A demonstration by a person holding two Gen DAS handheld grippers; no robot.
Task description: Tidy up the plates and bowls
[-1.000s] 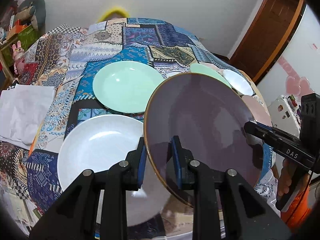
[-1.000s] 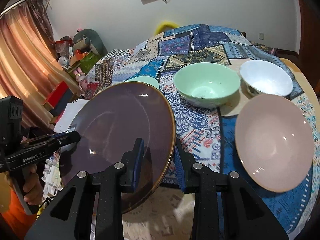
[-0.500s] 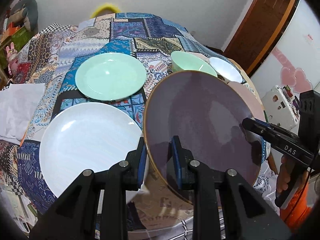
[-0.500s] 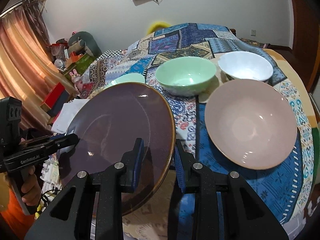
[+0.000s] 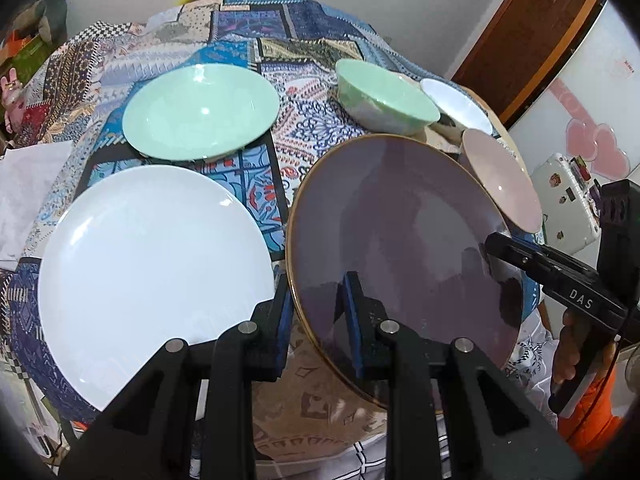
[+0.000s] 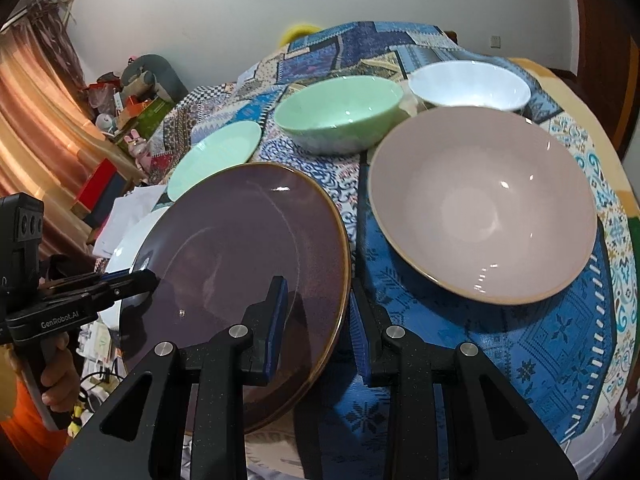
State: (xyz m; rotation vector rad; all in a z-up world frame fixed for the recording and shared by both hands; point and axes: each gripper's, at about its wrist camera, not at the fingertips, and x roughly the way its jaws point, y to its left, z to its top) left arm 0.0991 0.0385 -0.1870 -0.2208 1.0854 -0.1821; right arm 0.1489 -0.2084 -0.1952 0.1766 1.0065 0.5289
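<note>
A dark purple plate (image 5: 400, 240) with a gold rim is held off the table by both grippers. My left gripper (image 5: 318, 312) is shut on its left edge. My right gripper (image 6: 316, 320) is shut on its right edge, and the plate (image 6: 240, 248) fills the left of that view. On the patterned cloth lie a white plate (image 5: 152, 264), a mint green plate (image 5: 200, 114), a mint green bowl (image 6: 340, 114), a white bowl (image 6: 468, 84) and a large pink bowl (image 6: 484, 204).
The tablecloth (image 5: 256, 40) covers a round table whose bare wooden rim (image 6: 600, 128) shows at the right. A white cloth (image 5: 28, 184) hangs at the table's left. Toys and boxes (image 6: 132, 92) and a curtain stand beyond it.
Both grippers have carried the purple plate up and back from the table, so the white plate and the pink bowl now show in full beside it.
</note>
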